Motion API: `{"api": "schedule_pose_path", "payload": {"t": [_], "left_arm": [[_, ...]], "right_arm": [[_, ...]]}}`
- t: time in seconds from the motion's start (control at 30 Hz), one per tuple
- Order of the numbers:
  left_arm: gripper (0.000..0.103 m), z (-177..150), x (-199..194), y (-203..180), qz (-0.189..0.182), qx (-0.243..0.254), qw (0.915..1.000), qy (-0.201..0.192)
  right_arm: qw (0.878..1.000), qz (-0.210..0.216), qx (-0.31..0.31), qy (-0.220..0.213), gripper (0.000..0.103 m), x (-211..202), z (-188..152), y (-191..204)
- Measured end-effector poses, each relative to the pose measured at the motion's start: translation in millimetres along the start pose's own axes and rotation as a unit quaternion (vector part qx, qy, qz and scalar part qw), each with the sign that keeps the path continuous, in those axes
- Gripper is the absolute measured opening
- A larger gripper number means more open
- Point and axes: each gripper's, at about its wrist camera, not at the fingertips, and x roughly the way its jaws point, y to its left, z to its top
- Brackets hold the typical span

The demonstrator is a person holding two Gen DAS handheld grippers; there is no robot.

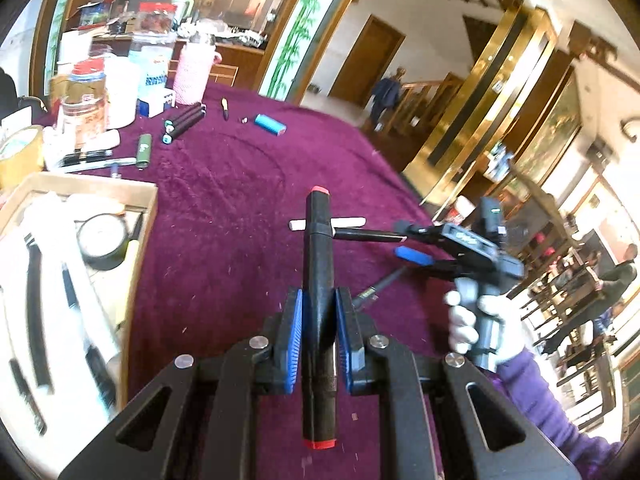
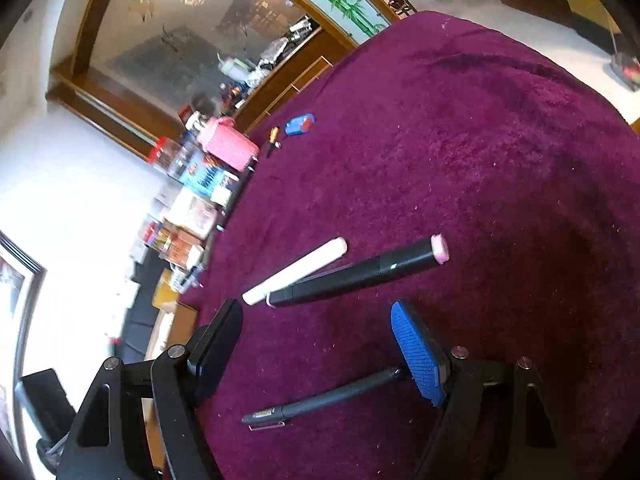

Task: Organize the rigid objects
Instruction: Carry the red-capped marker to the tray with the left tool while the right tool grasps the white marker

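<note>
My left gripper (image 1: 319, 320) is shut on a black marker with red ends (image 1: 318, 264), which is held above the maroon tablecloth (image 1: 224, 200) and points away from me. To its right, a gloved hand (image 1: 480, 320) holds my right gripper (image 1: 405, 241) open over the cloth. In the right wrist view, the right gripper (image 2: 320, 348) has nothing between its fingers. Just beyond them lie a white stick (image 2: 296, 270) and a black marker with a pink cap (image 2: 360, 272). A black pen (image 2: 320, 400) lies by the blue-padded finger (image 2: 418, 352).
An open cardboard box (image 1: 140, 240) at the left holds a black tape roll (image 1: 104, 240) and several pens. Farther back lie teal-capped black markers (image 1: 184, 122), a green lighter (image 1: 144, 150), a blue cylinder (image 1: 270, 124) and jars (image 1: 86, 96). The table edge drops off at the right.
</note>
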Motion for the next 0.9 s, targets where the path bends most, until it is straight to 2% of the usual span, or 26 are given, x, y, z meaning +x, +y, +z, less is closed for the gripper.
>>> {"api": "schedule_pose_path", "payload": {"t": [0.1, 0.2, 0.33, 0.37, 0.43, 0.47, 0.57, 0.6, 0.67, 0.8, 0.83, 0.87, 0.9], "left_arm": [[0.016, -6, -25, 12, -0.009, -0.009, 0.9998, -0.013], [0.016, -13, -43, 31, -0.016, -0.029, 0.9992, -0.023], [0.016, -21, -69, 50, -0.011, -0.038, 0.9981, -0.048], [0.016, -22, -76, 54, -0.003, -0.038, 0.9977, -0.057], [0.016, -25, -85, 62, 0.008, -0.036, 0.997, -0.069], [0.016, -26, -90, 68, 0.014, -0.037, 0.9965, -0.074], [0.016, -29, -99, 86, 0.022, -0.048, 0.9955, -0.079], [0.016, -30, -101, 95, 0.027, -0.054, 0.995, -0.079], [0.016, -31, -102, 107, 0.033, -0.062, 0.9944, -0.078], [0.016, -34, -103, 126, 0.038, -0.079, 0.9931, -0.078], [0.016, -34, -103, 129, 0.042, -0.08, 0.9929, -0.078], [0.016, -35, -103, 131, 0.044, -0.08, 0.9928, -0.078], [0.016, -35, -103, 135, 0.046, -0.082, 0.9925, -0.077]], "right_arm": [[1.0, 0.0, 0.005, -0.007, 0.08, -4, -4, 13], [1.0, -0.02, -0.014, -0.015, 0.08, -5, 2, 35], [0.998, -0.064, -0.021, -0.002, 0.08, 14, 25, 53], [0.996, -0.089, -0.017, 0.013, 0.08, 27, 35, 54], [0.992, -0.125, -0.007, 0.033, 0.08, 44, 43, 53], [0.986, -0.154, 0.003, 0.059, 0.08, 61, 48, 52], [0.978, -0.184, 0.013, 0.094, 0.081, 93, 51, 56], [0.974, -0.207, -0.007, 0.088, 0.08, 102, 52, 66], [0.973, -0.203, -0.018, 0.106, 0.078, 123, 51, 79], [0.951, -0.281, -0.085, 0.1, 0.077, 161, 41, 110], [0.946, -0.294, -0.096, 0.097, 0.067, 165, 37, 114], [0.936, -0.319, -0.112, 0.092, 0.05, 169, 35, 118], [0.924, -0.349, -0.133, 0.086, 0.043, 173, 32, 123]]}}
